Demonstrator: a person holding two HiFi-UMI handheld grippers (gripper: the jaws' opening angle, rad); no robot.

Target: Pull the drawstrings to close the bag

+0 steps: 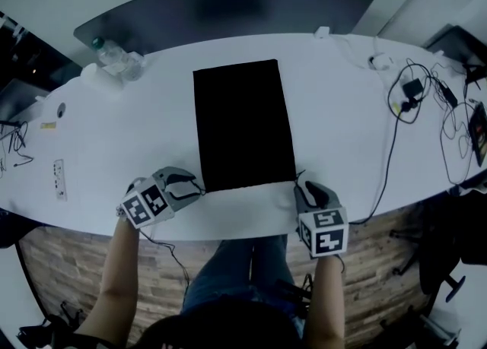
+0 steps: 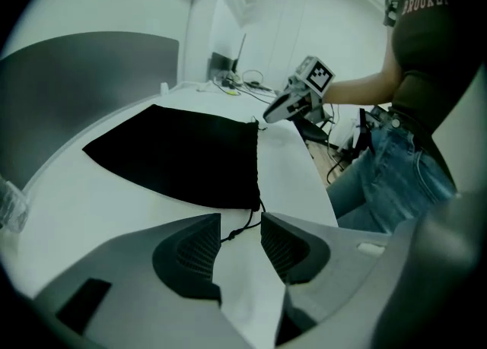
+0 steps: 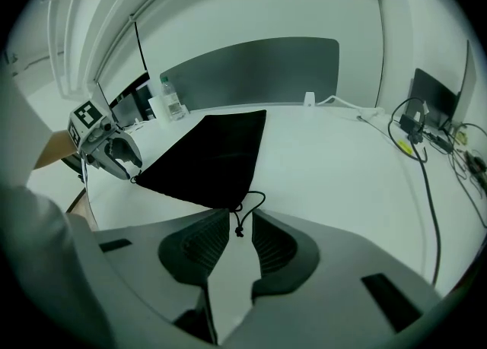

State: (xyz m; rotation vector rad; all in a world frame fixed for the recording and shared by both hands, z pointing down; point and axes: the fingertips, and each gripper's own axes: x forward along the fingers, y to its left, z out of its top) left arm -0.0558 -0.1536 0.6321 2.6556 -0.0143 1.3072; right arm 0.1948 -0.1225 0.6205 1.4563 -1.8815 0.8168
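A flat black drawstring bag (image 1: 243,123) lies on the white table (image 1: 137,150), its mouth toward me. My left gripper (image 1: 195,186) sits at the bag's near left corner. In the left gripper view the left gripper (image 2: 240,222) is open, and the left drawstring (image 2: 232,235) lies loose between the ribbed pads (image 2: 192,247) without being pinched. My right gripper (image 1: 302,186) is at the near right corner. In the right gripper view the right gripper (image 3: 240,216) is open too, with the knotted right drawstring (image 3: 238,230) hanging in the gap.
A water bottle (image 1: 114,55) stands at the table's far left, before a grey divider panel (image 1: 228,5). Cables and chargers (image 1: 411,96) sprawl over the right end. The table's near edge (image 1: 243,235) runs just behind both grippers.
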